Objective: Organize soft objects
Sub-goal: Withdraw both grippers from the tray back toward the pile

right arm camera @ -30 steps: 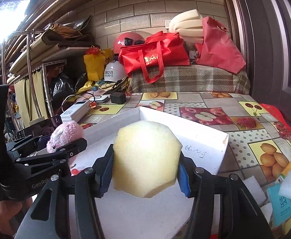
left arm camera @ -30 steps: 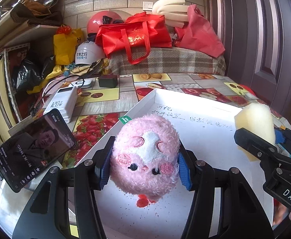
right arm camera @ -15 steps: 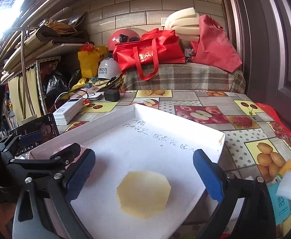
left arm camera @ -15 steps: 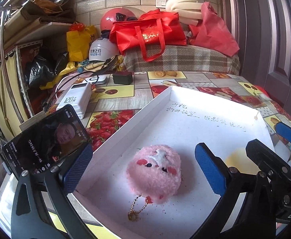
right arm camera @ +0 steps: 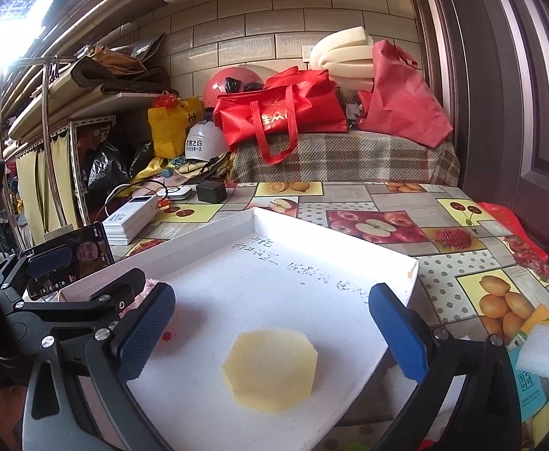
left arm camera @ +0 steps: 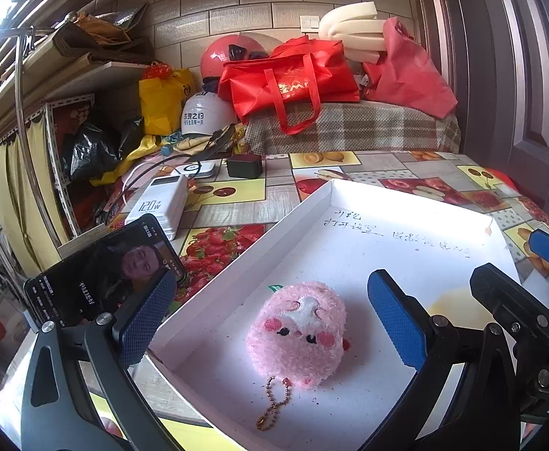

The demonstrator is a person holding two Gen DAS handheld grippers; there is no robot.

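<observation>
Left wrist, fingers (left arm camera: 143, 323) wide, plush (left arm camera: 299, 334) free

Between the blue, cross-hatched pads (left arm camera: 143, 319) of the left tool (left arm camera: 270, 319) lies a pink plush toy (left arm camera: 299, 332) with a white forehead patch, red cheeks and a gold bead chain (left arm camera: 272, 402). Ahead of the right tool (right arm camera: 270, 334) lies a pale yellow sponge (right arm camera: 270, 370). The tray (right arm camera: 349, 251) beneath both is white; the bench (right arm camera: 443, 248) wears a fruit-patterned patchwork cloth.
</observation>
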